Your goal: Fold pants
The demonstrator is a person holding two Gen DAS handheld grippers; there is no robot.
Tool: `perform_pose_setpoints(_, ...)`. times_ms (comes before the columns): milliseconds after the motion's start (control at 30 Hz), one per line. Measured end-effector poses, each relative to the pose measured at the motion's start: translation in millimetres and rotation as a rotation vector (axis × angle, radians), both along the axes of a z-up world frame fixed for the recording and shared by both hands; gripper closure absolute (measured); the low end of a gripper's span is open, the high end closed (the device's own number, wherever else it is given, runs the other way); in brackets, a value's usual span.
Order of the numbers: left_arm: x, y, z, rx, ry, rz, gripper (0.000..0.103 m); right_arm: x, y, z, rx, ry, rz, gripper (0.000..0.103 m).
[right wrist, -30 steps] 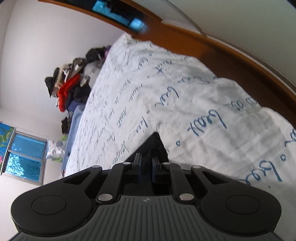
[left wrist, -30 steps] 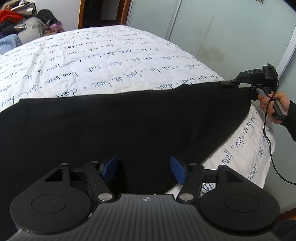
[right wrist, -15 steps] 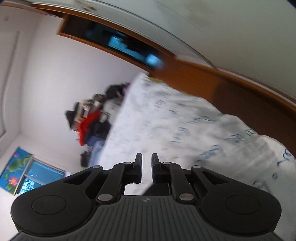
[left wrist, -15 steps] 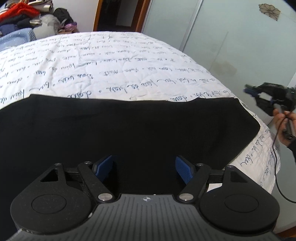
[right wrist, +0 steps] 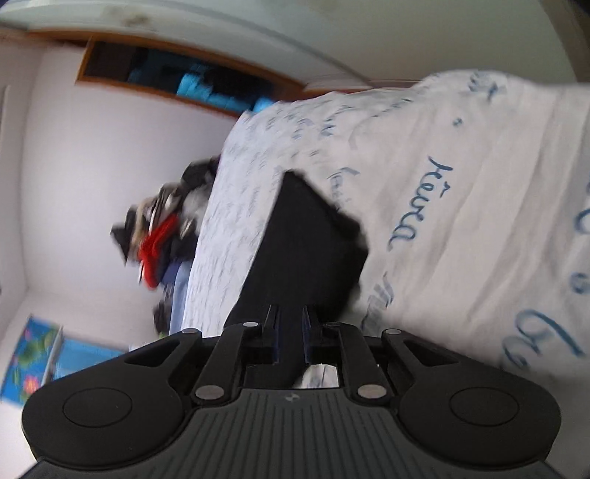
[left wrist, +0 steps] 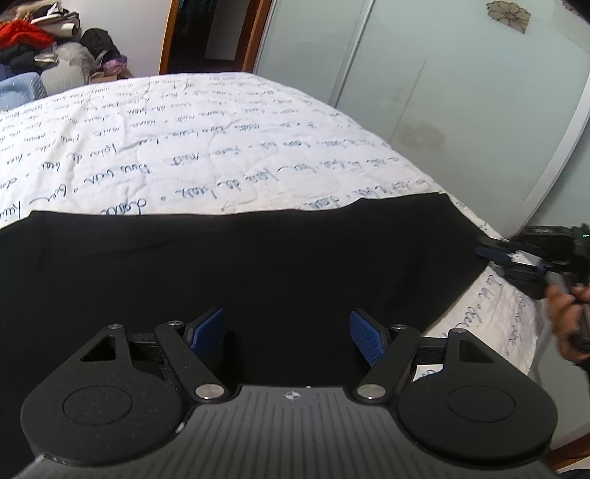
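Note:
The black pants (left wrist: 239, 272) lie flat across the near part of a bed with a white quilt printed in blue script (left wrist: 206, 147). My left gripper (left wrist: 287, 331) is open, its blue pads wide apart just above the pants' near edge, holding nothing. My right gripper (left wrist: 512, 256) shows at the right edge of the left wrist view, off the pants' right end, beside the bed's edge. In the blurred right wrist view the right gripper (right wrist: 289, 331) has its jaws slightly apart with a narrow gap, and the pants (right wrist: 306, 239) stretch away in front of it.
A pile of clothes (left wrist: 44, 40) sits at the far left beyond the bed. Frosted sliding wardrobe doors (left wrist: 442, 92) run along the right side. A dark doorway (left wrist: 210, 33) is at the back. The bed's right edge drops off near the right gripper.
The right gripper let go of the pants' right end and pulled back off the bed's edge. The pants' end dropped flat. The left gripper stayed open and rose a little.

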State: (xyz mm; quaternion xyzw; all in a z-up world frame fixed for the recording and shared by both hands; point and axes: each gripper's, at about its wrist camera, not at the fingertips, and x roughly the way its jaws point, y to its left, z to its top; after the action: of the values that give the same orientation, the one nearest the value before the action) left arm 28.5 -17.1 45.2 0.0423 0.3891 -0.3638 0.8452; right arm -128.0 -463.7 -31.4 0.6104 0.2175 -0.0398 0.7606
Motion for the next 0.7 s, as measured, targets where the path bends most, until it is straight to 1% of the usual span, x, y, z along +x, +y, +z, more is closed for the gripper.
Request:
perform_pose_setpoints(33,-1.6,1.5,1.5,-0.004,-0.006,-0.001,0.026,1.7,-1.0,-5.0,0.031,-0.015,-0.042,0.092)
perform_pose_setpoints(100,-5.5,6.9,2.9,-0.008,-0.015,0.005,0.026,7.5,-1.1,-12.5,0.084,-0.089,-0.067,0.092)
perform_pose_setpoints(167,-6.4,12.0,1.5,-0.004,-0.006,0.021,0.025,12.7,0.9,-15.6,0.099,-0.109,-0.093,0.092)
perform_pose_setpoints(233,-5.4,15.6,-1.5,0.008,0.012,0.041,0.025,17.8,2.6,-17.2,0.118,-0.142,-0.088,0.092)
perform_pose_setpoints(333,-4.2,19.3,-1.7,0.008,0.027,0.055,0.025,14.0,5.9,-17.2,0.144,-0.177,-0.103,0.092)
perform_pose_setpoints(367,-4.7,19.5,-0.4,0.004,0.022,0.055,0.025,12.3,6.3,-13.5,0.129,-0.169,-0.105,0.092)
perform_pose_setpoints(400,-5.5,19.2,1.2,0.0,0.014,0.053,0.025,8.9,6.3,-6.8,0.086,-0.143,-0.108,0.092)
perform_pose_setpoints(433,-5.8,19.3,1.7,-0.004,0.005,0.053,0.025,5.1,7.3,0.9,0.022,-0.102,-0.107,0.092)
perform_pose_setpoints(500,-5.7,18.2,1.5,-0.003,-0.009,0.055,0.025,-4.4,10.1,20.2,-0.152,0.026,-0.091,0.092)
perform_pose_setpoints(533,-5.3,17.5,0.5,0.0,-0.011,0.057,0.025,-6.8,12.7,28.7,-0.235,0.076,-0.076,0.092)
perform_pose_setpoints(567,-4.6,17.1,-0.9,0.005,-0.009,0.059,0.025,-9.9,15.1,34.4,-0.296,0.11,-0.059,0.092)
perform_pose_setpoints(600,-4.0,16.7,-2.3,0.008,-0.005,0.06,0.025,-12.7,17.1,37.2,-0.33,0.128,-0.044,0.092)
perform_pose_setpoints(633,-3.5,16.6,-3.6,0.009,0.001,0.059,0.025,-14.9,17.7,38.0,-0.337,0.139,-0.034,0.092)
perform_pose_setpoints(700,-3.2,16.6,-5.1,0.008,0.008,0.057,0.025,-16.3,16.6,32.9,-0.292,0.156,-0.027,0.092)
